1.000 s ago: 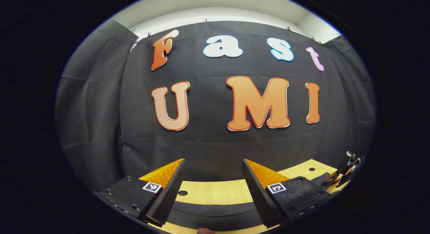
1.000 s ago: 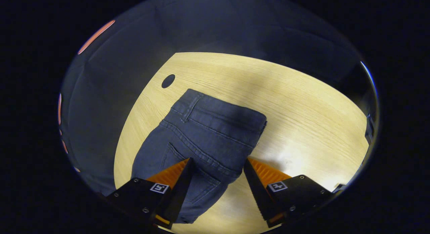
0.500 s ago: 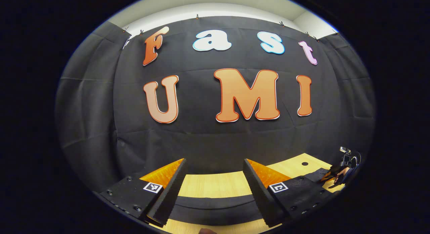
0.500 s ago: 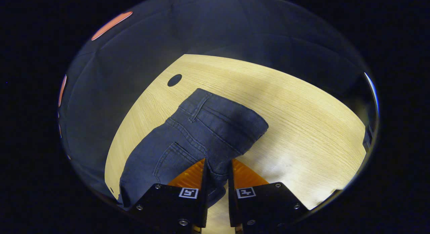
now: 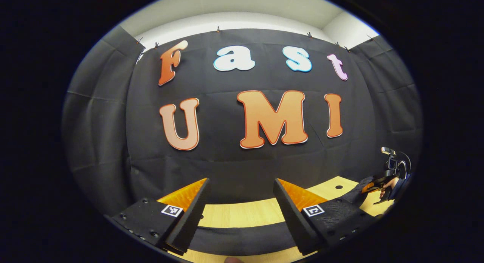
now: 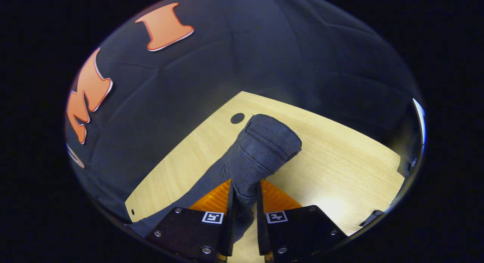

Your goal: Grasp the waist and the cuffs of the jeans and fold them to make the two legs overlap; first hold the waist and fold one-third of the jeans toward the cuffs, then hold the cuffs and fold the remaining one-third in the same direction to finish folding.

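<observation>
- The jeans (image 6: 261, 149) are dark denim, and their waist end is lifted off the table (image 6: 340, 161) in the right gripper view, standing up as a bunched column with the waistband at the top.
- The right gripper (image 6: 244, 195) is clenched on the jeans: both fingers press a fold of denim directly below the waistband, with the cloth rising straight ahead of the tips.
- Below the grip the rest of the jeans trails down to the left along the table's near edge.
- A dark round hole (image 6: 237, 118) in the table lies just beside the raised waistband, on its left.
- In the left gripper view, a dark band of jeans (image 5: 242, 236) lies flat across the table (image 5: 242, 214), under and between the fingers.
- The left gripper (image 5: 240, 197) is released, its fingers wide apart and grasping nothing, pointing toward the wall (image 5: 242, 164).
- At the far right of that view, the right gripper (image 5: 372, 185) and the hand (image 5: 387, 183) holding it sit above the table with dark cloth at the tips.
</observation>
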### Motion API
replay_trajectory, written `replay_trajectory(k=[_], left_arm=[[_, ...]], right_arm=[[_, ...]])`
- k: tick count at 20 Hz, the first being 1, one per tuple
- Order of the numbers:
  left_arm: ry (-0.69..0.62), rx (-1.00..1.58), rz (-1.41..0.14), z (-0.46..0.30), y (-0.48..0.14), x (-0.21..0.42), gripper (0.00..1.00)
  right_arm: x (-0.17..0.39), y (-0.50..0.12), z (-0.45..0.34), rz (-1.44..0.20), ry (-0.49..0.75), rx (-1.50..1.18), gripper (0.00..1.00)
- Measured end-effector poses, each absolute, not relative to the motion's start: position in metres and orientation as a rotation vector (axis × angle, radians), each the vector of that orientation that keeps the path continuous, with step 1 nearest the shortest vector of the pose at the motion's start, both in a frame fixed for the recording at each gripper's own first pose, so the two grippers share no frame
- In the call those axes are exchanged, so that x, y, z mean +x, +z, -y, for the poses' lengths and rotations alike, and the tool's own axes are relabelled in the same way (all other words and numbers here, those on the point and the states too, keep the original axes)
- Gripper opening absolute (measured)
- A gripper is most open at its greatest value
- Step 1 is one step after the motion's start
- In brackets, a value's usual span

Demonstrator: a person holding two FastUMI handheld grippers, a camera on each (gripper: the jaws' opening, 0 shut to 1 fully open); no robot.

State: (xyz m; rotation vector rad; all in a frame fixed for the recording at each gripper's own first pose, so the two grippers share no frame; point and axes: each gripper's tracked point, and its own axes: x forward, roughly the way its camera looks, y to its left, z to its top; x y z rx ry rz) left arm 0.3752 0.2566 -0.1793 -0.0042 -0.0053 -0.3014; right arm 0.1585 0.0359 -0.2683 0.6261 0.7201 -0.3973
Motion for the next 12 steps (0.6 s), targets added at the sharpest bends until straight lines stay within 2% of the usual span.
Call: replay_trajectory(k=[6,12], left_arm=[[-0.279,-0.024,-0.023,-0.266,-0.186,0.371,1.0],[-0.209,-0.026,-0.022,-0.285,-0.187,0.374,1.0]], right_arm=[[0.151,-0.213,-0.088,-0.632,-0.287,0.483,0.26],[0.162,-0.174,-0.17,-0.594,-0.106,0.313,0.26]])
